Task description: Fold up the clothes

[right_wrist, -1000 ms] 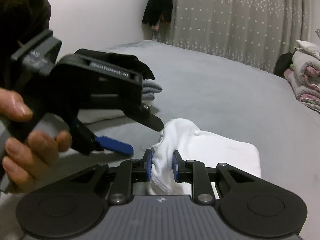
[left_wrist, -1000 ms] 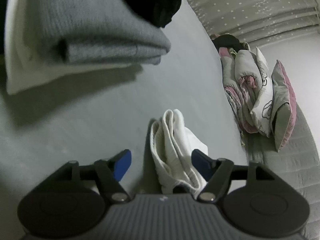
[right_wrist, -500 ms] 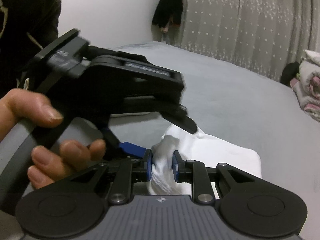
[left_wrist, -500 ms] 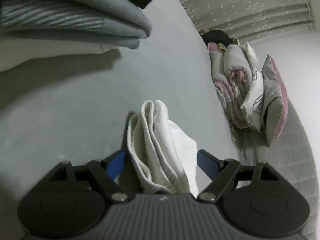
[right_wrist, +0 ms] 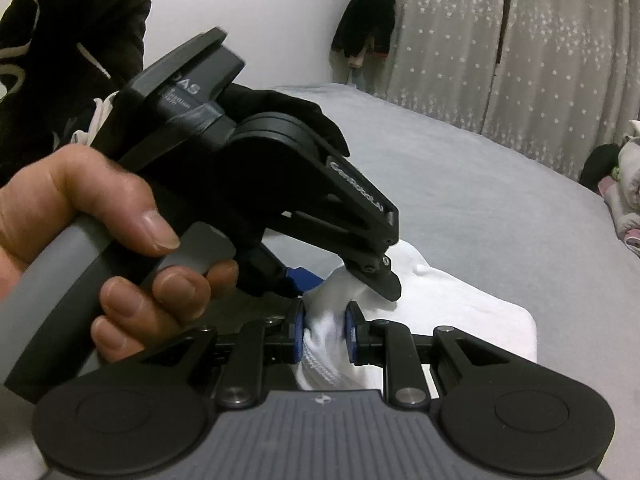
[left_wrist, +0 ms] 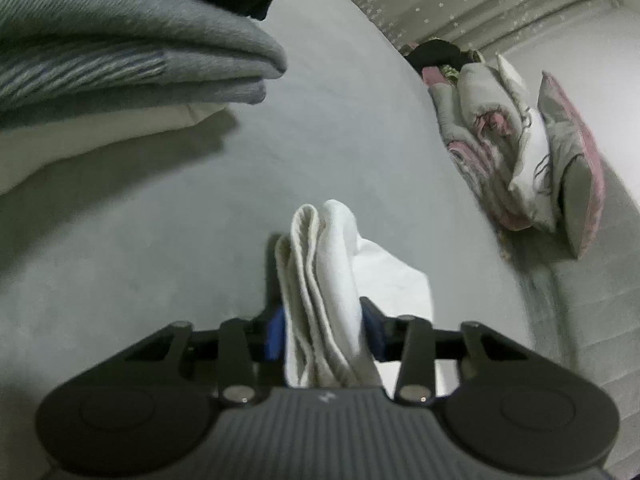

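Closure of the left claw (left_wrist: 324, 330) on the bunched white garment (left_wrist: 320, 280) is noted: its jaws, wide a moment ago, have just been drawn in. The right claw (right_wrist: 324, 338) is clamped on the same edge, lifted off the grey bed (right_wrist: 480, 200); a fold is judged next.

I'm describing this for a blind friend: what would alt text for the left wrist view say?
The left gripper pinches a bunched white garment on a grey bed. Folded grey clothes lie upper left; a rolled quilt sits right.
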Action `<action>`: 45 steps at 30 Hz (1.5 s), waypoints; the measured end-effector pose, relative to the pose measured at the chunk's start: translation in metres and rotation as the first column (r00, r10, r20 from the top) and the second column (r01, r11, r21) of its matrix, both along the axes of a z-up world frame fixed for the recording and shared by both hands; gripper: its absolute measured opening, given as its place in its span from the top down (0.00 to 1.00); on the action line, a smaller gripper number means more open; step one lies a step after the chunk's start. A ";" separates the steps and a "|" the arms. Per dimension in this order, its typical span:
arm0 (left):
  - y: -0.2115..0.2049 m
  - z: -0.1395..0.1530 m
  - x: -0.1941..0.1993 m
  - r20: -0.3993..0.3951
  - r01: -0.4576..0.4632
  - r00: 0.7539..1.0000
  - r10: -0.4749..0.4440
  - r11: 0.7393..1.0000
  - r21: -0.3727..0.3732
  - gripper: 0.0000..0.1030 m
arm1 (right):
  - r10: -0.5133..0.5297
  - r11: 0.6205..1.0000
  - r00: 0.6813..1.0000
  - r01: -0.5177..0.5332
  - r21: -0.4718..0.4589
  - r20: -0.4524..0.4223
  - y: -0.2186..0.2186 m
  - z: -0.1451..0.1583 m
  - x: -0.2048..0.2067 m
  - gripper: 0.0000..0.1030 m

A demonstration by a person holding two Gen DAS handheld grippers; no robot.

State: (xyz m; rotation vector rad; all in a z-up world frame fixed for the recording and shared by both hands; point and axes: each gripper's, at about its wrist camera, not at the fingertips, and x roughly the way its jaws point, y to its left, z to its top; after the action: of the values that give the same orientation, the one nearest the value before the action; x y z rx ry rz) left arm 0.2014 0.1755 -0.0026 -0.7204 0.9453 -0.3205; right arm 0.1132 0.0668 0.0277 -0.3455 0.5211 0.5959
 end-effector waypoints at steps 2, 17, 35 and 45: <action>-0.001 0.002 -0.001 0.006 0.008 1.000 -0.008 0.999 0.038 0.76 | 0.001 1.000 1.000 -0.001 0.000 -0.006 0.000 -0.002 0.002 0.79; 0.007 0.000 -0.007 0.024 0.040 0.999 -0.042 0.997 0.068 0.80 | -0.142 0.900 0.961 0.225 0.373 -0.237 -0.107 0.018 0.037 0.69; 0.006 0.002 -0.004 0.020 0.038 0.999 -0.040 0.996 0.081 0.80 | -0.100 0.954 0.959 0.168 0.249 -0.264 -0.132 -0.008 -0.003 0.65; -0.002 0.006 -0.006 0.031 0.044 0.998 -0.048 0.990 0.133 0.80 | -0.174 0.925 0.946 0.253 0.284 -0.274 -0.130 0.000 0.082 0.76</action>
State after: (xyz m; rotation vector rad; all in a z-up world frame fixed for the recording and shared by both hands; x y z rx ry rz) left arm 0.1957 0.1739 0.0032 -0.5705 0.9428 -0.3065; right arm 0.1952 -0.0633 0.0280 0.0929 0.6791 0.4994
